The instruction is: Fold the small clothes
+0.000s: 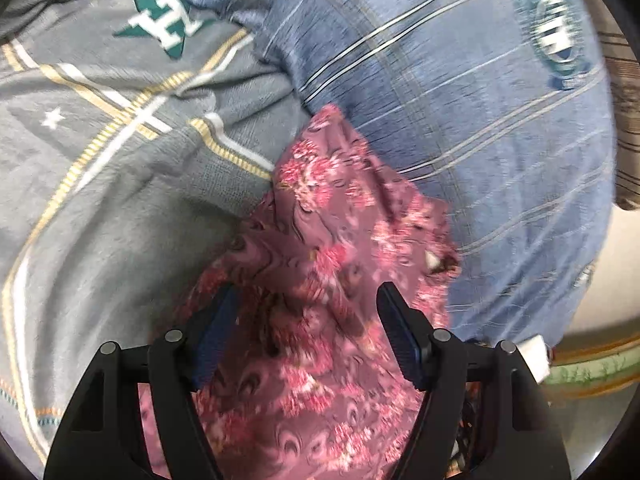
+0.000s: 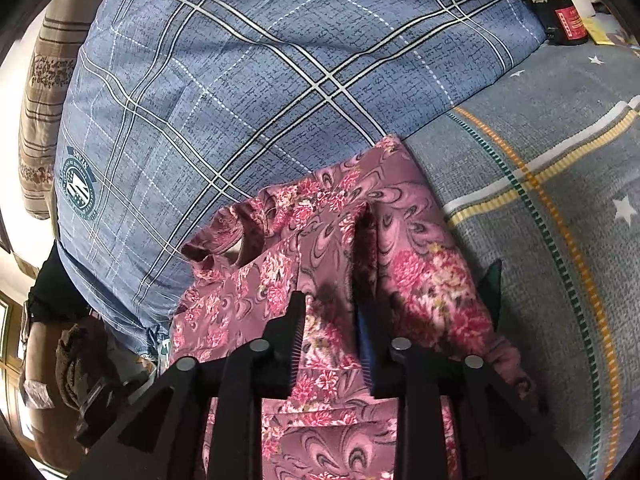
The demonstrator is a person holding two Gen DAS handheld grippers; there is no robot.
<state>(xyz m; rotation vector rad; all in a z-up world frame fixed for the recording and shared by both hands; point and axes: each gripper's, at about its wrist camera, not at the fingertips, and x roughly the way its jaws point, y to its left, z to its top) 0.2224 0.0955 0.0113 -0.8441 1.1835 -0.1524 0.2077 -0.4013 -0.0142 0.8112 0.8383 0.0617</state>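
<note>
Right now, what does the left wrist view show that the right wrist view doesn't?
Left only: the green H emblem on the grey bedsheet, and the left gripper, jaws apart over the cloth. Right only: a red-labelled bottle at the bed's far edge, and the right gripper, fabric between its fingers. Both: the pink floral garment against the blue plaid quilt.

The small garment [image 2: 320, 240] is mauve-pink with a red floral print. It lies crumpled on the grey bedsheet [image 2: 540, 240], its far edge against the blue checked pillow [image 2: 240, 80].
</note>
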